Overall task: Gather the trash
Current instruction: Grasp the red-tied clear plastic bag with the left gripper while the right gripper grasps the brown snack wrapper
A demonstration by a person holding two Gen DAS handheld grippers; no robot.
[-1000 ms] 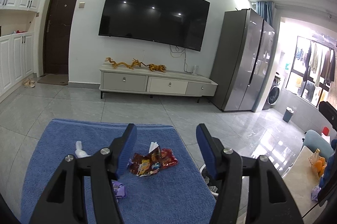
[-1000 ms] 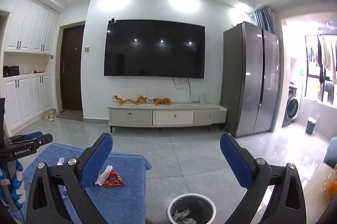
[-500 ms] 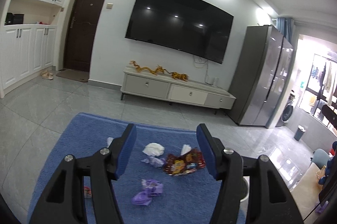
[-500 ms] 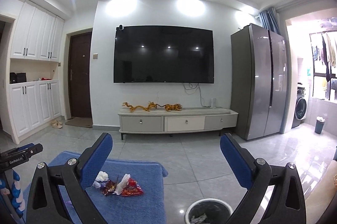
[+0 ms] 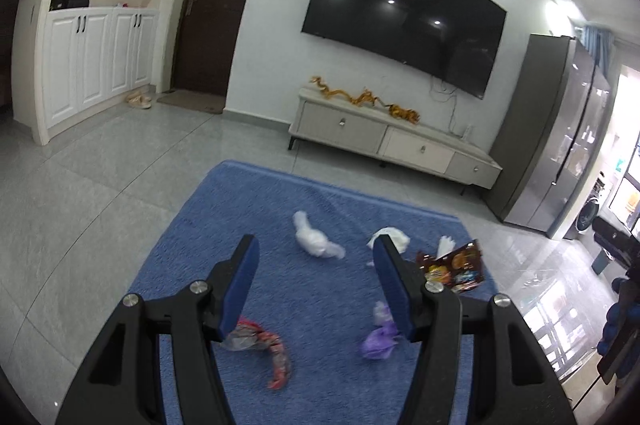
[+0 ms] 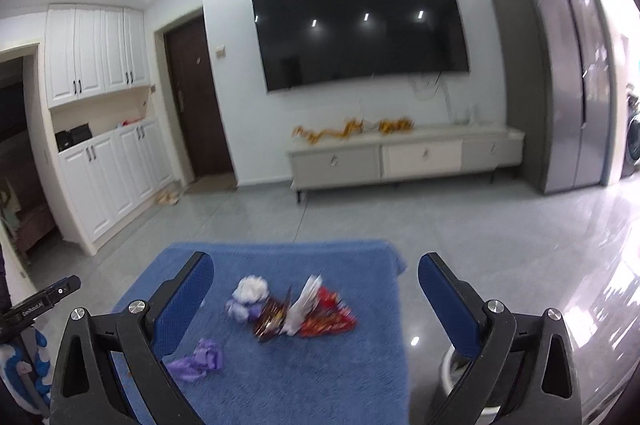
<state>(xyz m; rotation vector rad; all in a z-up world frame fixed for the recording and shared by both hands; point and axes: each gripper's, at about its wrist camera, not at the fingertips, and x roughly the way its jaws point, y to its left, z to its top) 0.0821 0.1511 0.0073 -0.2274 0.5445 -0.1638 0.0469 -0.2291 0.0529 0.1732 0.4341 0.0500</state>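
With both the left tool [image 5: 316, 271] and the right tool [image 6: 316, 287] held open and empty above the blue rug [image 5: 256, 209], the light wrappers [image 6: 310, 313] at lower centre could slip or scatter if the pads close carelessly.

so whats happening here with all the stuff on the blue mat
A person holds a gripper in each hand over the blue mat, and both the left gripper and the right gripper are open and empty. White tissue, a purple wrapper and snack packets lie uncollected.
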